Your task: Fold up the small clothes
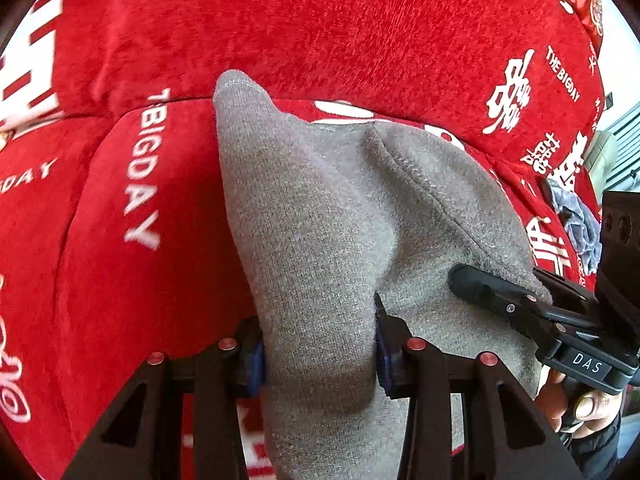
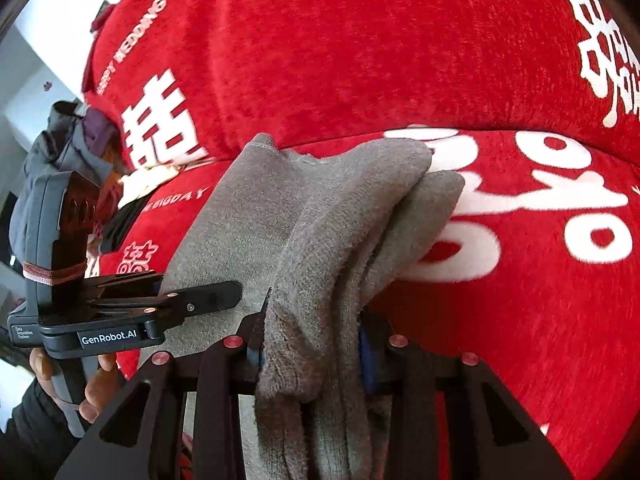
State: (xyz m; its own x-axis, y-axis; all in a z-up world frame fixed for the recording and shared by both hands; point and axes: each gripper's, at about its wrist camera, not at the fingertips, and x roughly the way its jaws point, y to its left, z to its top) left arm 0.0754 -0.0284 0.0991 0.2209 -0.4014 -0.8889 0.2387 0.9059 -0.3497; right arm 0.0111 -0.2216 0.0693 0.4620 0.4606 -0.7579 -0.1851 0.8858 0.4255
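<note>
Much of the scene is hidden: each fisheye view is filled by grey cloth close to the lens, and the fingertips of the viewing gripper vanish behind it. The task's thing is a pair of grey knit socks (image 1: pixel 320 216), soft and fuzzy, with a stitched seam across one rounded toe; the socks are held up between the two grippers above a red plush cover (image 1: pixel 280 28) printed with white characters and the words "THE BIGDAY". The left gripper (image 1: pixel 320 356) is clamped narrowly on a thick fold of the socks, blue pads pressing from both sides. The right gripper (image 2: pixel 312 354) pinches the bunched, layered cuff end the same way (its lower edge runs out of frame). In the left wrist view the right gripper's black fingers (image 1: pixel 496 292) lie against the grey knit, and a hand (image 1: pixel 576 404) grips its handle at the frame's edge. A crumpled grey-blue garment (image 1: pixel 578 224) lies further off on the red cover, partly cut off and hard to make out
</note>
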